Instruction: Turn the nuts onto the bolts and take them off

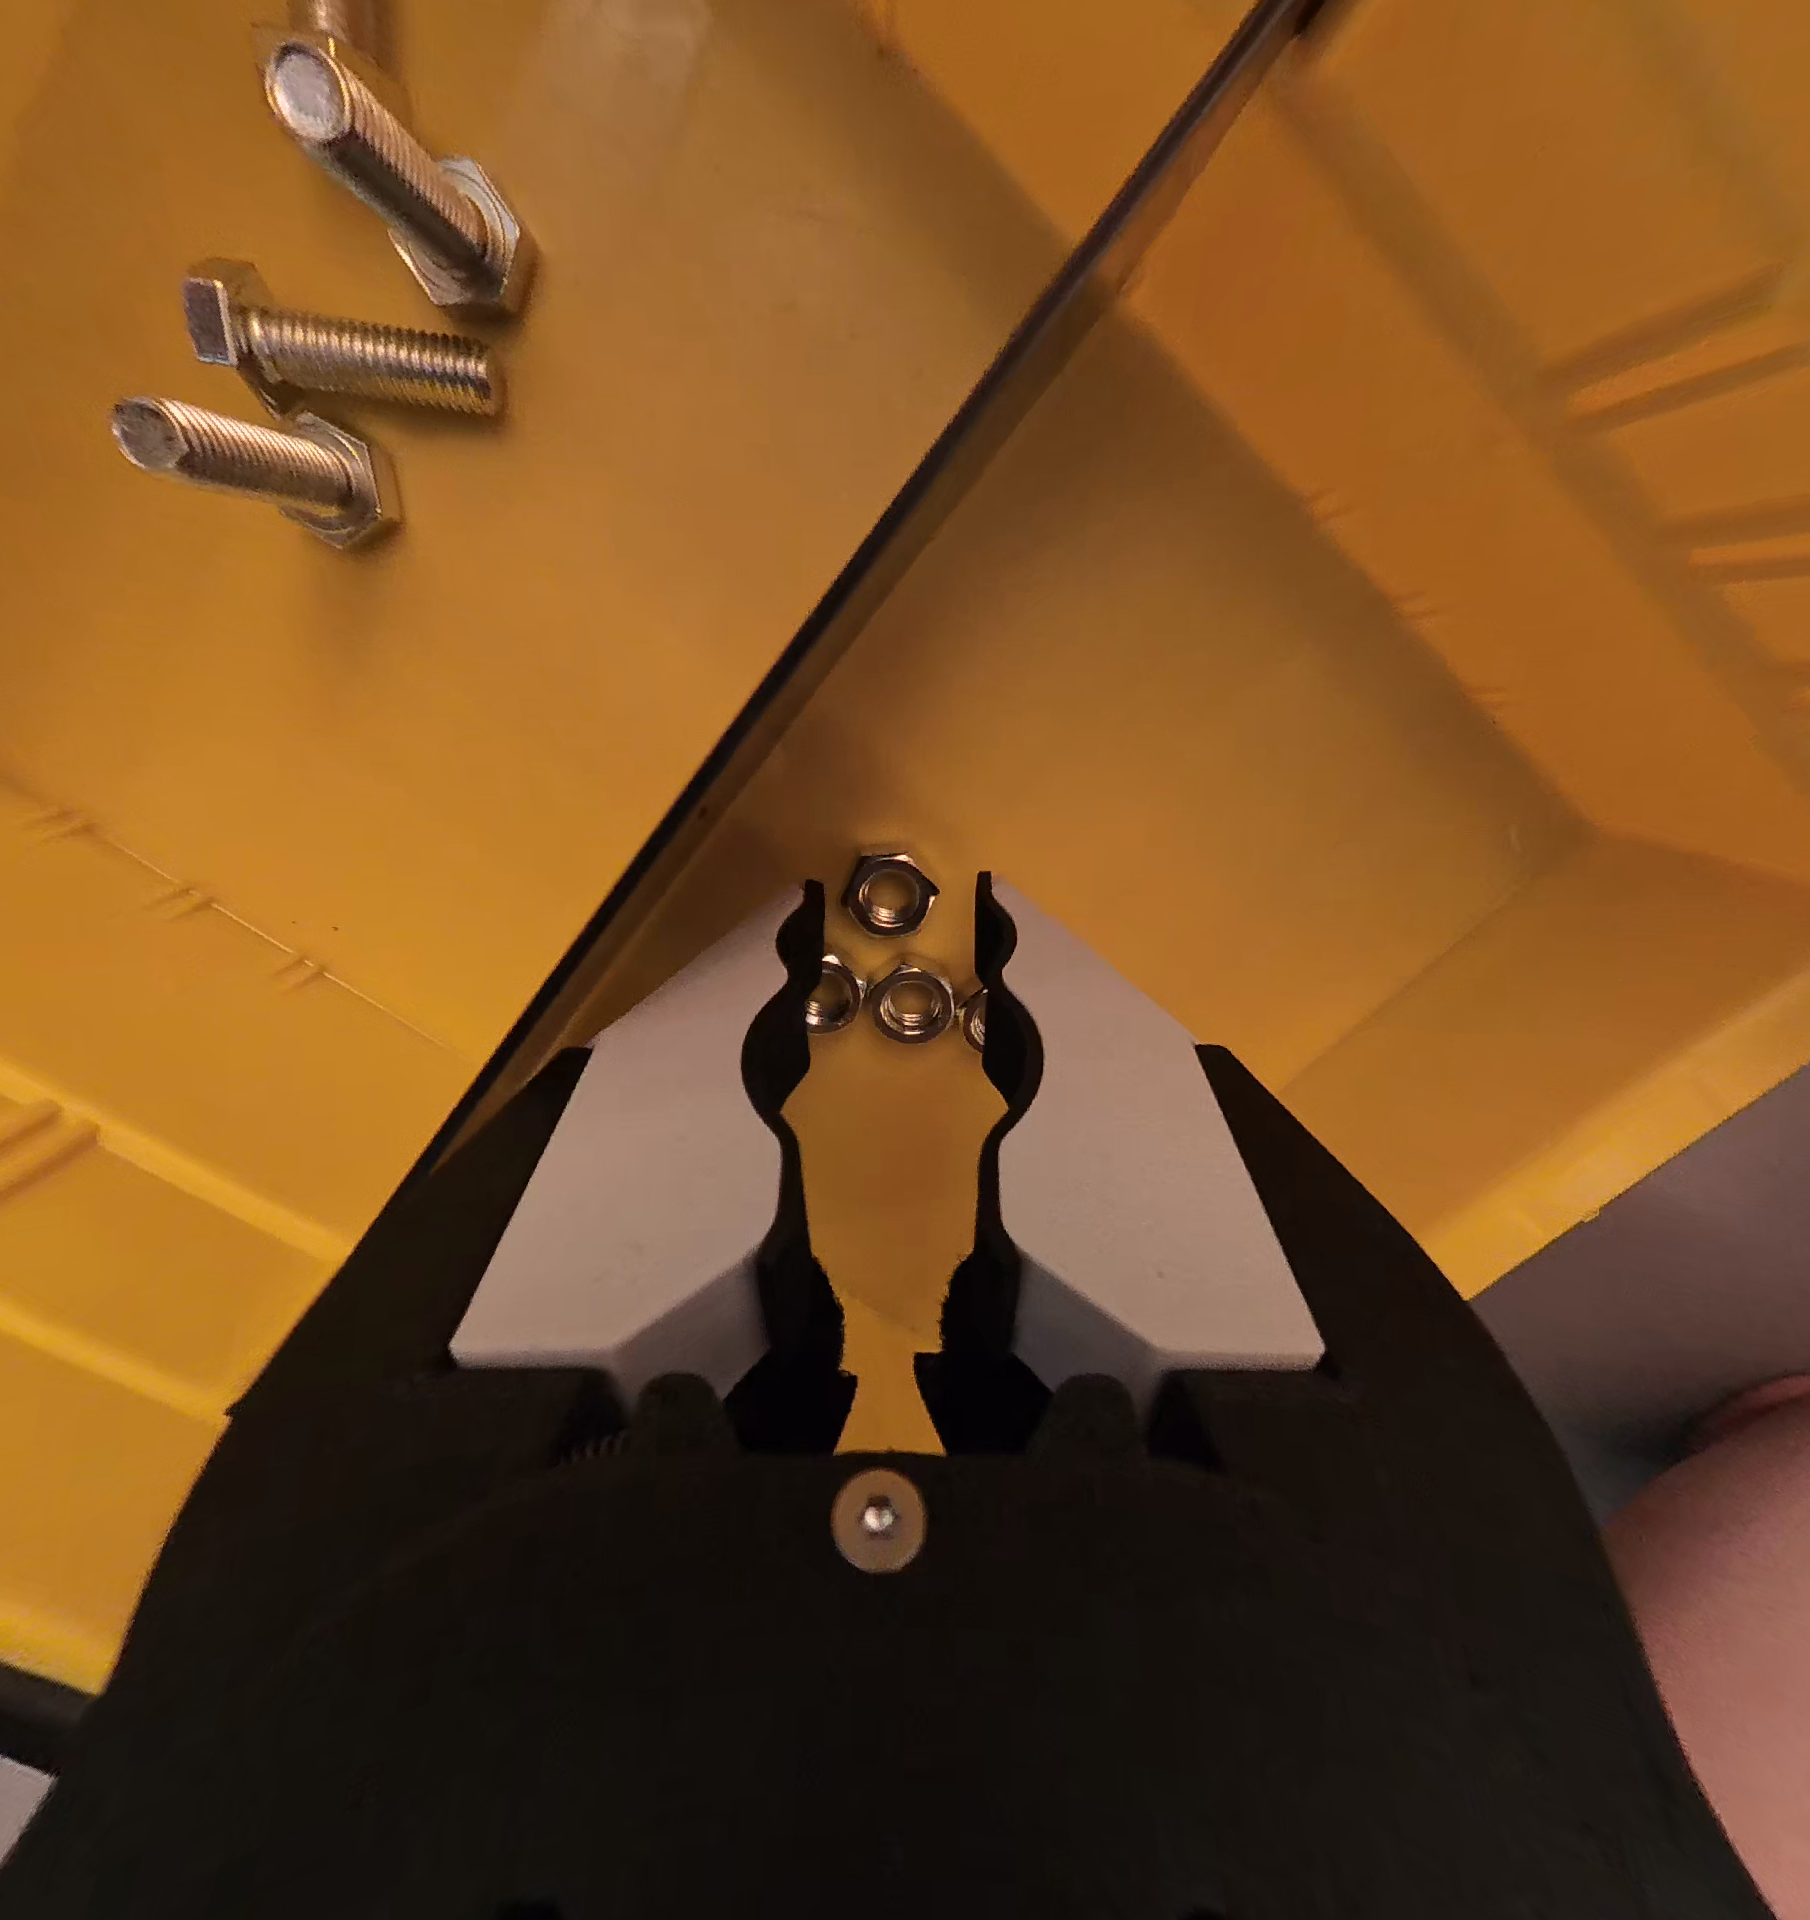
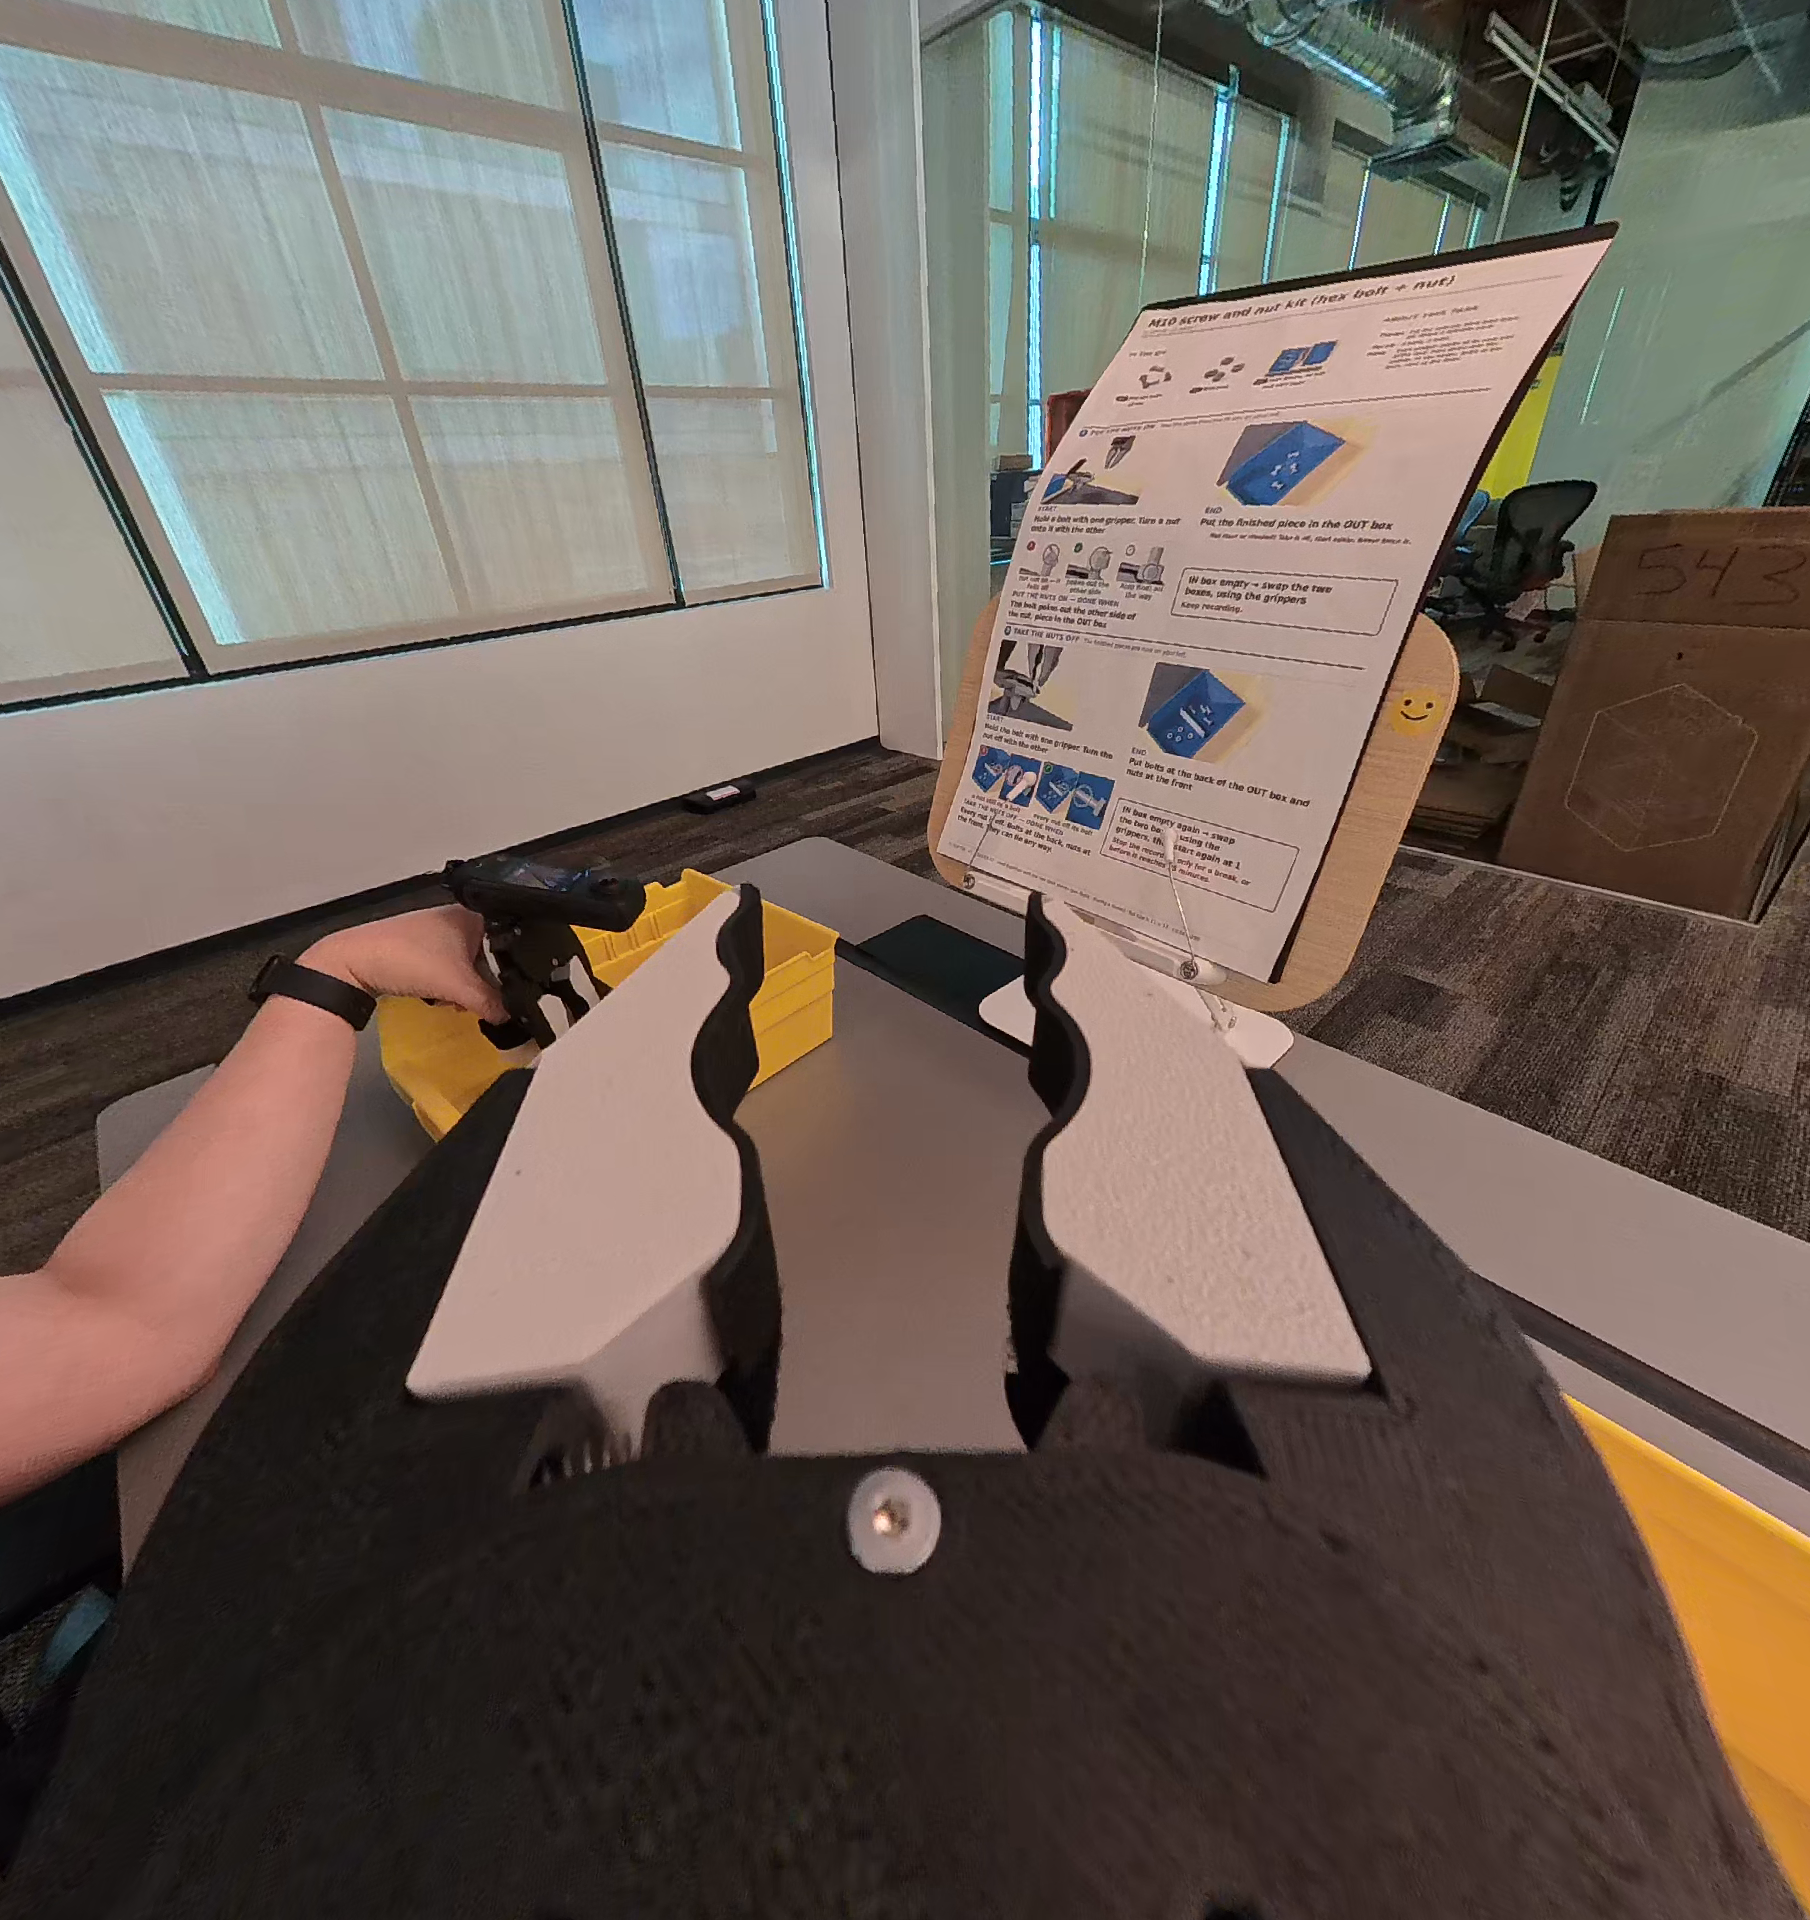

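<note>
Contents, yellow bin (image 1: 1140, 520), near to far. Left gripper (image 1: 896, 894): lowered into the near compartment, jaws parted, empty, straddling a cluster of steel hex nuts (image 1: 909, 1003); two nuts partly hidden behind the fingers, a fourth nut (image 1: 890, 896) lying flat just beyond the tips. Nuts: small, hard, smooth and light, likely to skate on the plastic floor or squirt out of a pinch; best taken across two opposite flats, the far loose one being the easiest to isolate since the others touch. Dark divider (image 1: 880, 582): runs diagonally, separating nuts from the far compartment. Bolts (image 1: 350, 358): three lying loose at far left, a fourth just showing at the edge; heavier, rigid, threaded shanks offering grip, though holding at the hex head would leave threads free. Right gripper (image 2: 885, 935): held well apart over the grey table (image 2: 880, 1195), jaws wide, carrying nothing. Beyond it: instruction sheet (image 2: 1244, 582) on a stand.
</note>
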Demonstrator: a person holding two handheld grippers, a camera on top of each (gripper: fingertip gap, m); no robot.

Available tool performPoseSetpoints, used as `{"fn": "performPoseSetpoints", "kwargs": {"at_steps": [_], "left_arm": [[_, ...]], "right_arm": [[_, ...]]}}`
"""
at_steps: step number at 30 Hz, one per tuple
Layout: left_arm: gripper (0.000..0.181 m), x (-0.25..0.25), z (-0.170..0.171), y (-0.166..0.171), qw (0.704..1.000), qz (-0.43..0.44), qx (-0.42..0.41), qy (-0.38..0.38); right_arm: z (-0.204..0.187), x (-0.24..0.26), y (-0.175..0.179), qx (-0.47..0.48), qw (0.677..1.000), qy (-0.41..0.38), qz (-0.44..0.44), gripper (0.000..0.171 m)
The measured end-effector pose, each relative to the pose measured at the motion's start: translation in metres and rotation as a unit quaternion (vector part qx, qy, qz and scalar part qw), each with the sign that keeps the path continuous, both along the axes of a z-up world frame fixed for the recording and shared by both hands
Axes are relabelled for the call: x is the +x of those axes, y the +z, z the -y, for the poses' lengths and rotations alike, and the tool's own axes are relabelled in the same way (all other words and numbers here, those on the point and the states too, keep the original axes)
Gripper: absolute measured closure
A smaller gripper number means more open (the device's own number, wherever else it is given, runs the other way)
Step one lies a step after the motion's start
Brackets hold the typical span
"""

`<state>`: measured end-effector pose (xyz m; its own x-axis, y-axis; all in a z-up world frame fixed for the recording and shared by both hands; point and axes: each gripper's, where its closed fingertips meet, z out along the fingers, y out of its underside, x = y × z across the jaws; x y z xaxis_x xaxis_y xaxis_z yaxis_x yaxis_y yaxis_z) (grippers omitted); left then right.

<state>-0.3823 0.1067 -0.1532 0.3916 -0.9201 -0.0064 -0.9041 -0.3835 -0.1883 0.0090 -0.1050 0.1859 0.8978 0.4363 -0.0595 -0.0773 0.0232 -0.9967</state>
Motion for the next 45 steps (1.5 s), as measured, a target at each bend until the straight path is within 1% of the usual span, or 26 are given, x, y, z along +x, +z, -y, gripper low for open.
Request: {"fn": "performPoseSetpoints", "kwargs": {"at_steps": [4, 6, 15, 20, 25, 26, 28, 31, 34, 36, 38, 41, 43, 45], "left_arm": [[0.157, -0.002, 0.003, -0.003, 1.000, -0.010, -0.008, -0.001], [0.164, -0.003, 0.003, -0.003, 1.000, -0.013, -0.006, -0.001], [0.165, -0.004, 0.005, -0.001, 1.000, -0.022, -0.003, -0.008], [0.165, -0.004, 0.007, 0.023, 0.999, -0.018, 0.031, -0.004], [0.165, 0.004, 0.017, 0.070, 0.994, -0.013, 0.107, -0.018], [0.165, 0.010, 0.022, 0.080, 0.992, -0.007, 0.125, -0.030], [0.165, 0.028, 0.036, 0.098, 0.986, 0.005, 0.152, -0.068], [0.165, 0.067, 0.067, 0.111, 0.975, 0.030, 0.159, -0.155], [0.165, 0.111, 0.096, 0.111, 0.958, 0.043, 0.150, -0.240], [0.165, 0.140, 0.112, 0.103, 0.948, 0.041, 0.136, -0.284], [0.165, 0.173, 0.121, 0.093, 0.938, 0.042, 0.134, -0.316], [0.165, 0.220, 0.129, 0.075, 0.939, 0.067, 0.111, -0.319], [0.165, 0.244, 0.128, 0.062, 0.948, 0.078, 0.092, -0.293], [0.165, 0.260, 0.121, 0.047, 0.959, 0.078, 0.086, -0.257]], "right_arm": [[0.000, 0.001, 0.000, -0.001, 1.000, -0.001, 0.000, 0.122], [0.001, 0.001, -0.001, -0.002, 1.000, -0.001, 0.000, 0.122], [0.001, 0.003, -0.001, -0.005, 1.000, -0.003, -0.002, 0.122], [-0.001, 0.007, -0.003, -0.010, 1.000, -0.013, 0.000, 0.122], [-0.005, 0.009, -0.010, -0.027, 0.999, -0.025, 0.012, 0.122], [-0.006, 0.010, -0.012, -0.033, 0.999, -0.030, 0.016, 0.122], [-0.009, 0.012, -0.020, -0.054, 0.997, -0.041, 0.031, 0.130], [-0.017, 0.013, -0.049, -0.119, 0.987, -0.060, 0.089, 0.131], [-0.022, 0.017, -0.092, -0.215, 0.959, -0.083, 0.168, 0.131], [-0.023, 0.022, -0.117, -0.268, 0.933, -0.094, 0.222, 0.137], [-0.024, 0.024, -0.137, -0.309, 0.911, -0.097, 0.255, 0.138], [-0.024, 0.024, -0.152, -0.342, 0.897, -0.087, 0.266, 0.139], [-0.022, 0.027, -0.162, -0.363, 0.888, -0.081, 0.271, 0.140], [-0.015, 0.031, -0.176, -0.396, 0.870, -0.075, 0.283, 0.140]]}}
